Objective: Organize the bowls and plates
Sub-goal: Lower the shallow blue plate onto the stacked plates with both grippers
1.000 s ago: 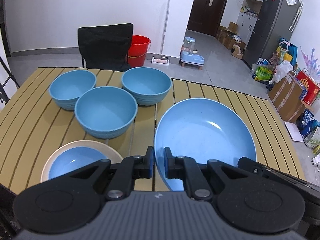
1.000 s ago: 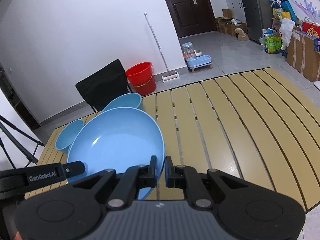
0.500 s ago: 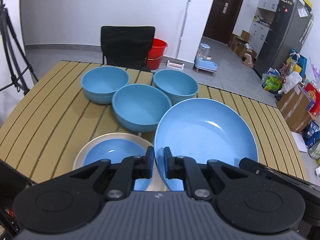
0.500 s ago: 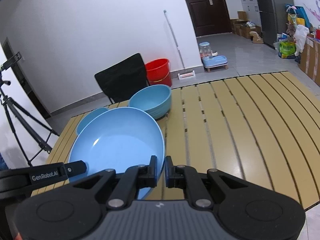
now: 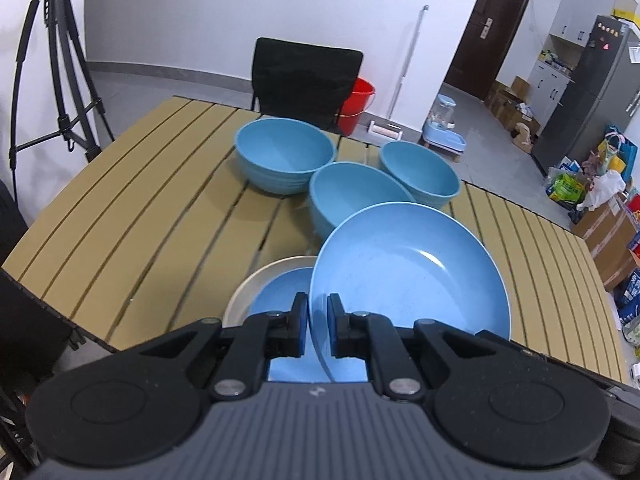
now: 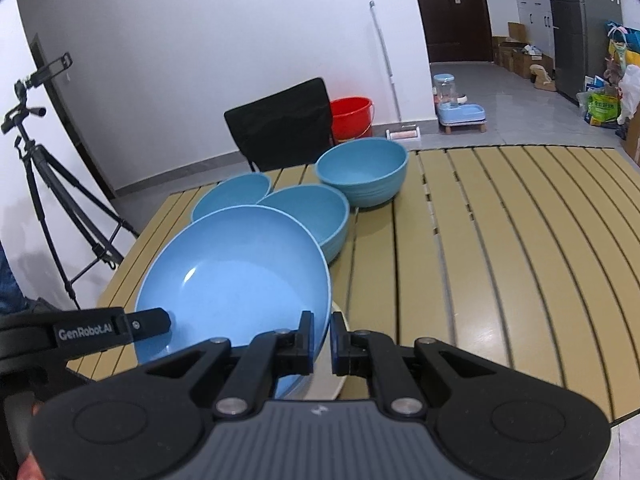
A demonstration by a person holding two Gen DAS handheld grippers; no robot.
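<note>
Since a second ago you have carried the large blue plate sideways from the bare slats of the table to above the cream plate, which has a smaller blue plate on it. Your left gripper is clenched on the large plate's near-left rim and your right gripper on its near-right rim, so it hangs between them. Three blue bowls sit clustered just beyond it.
</note>
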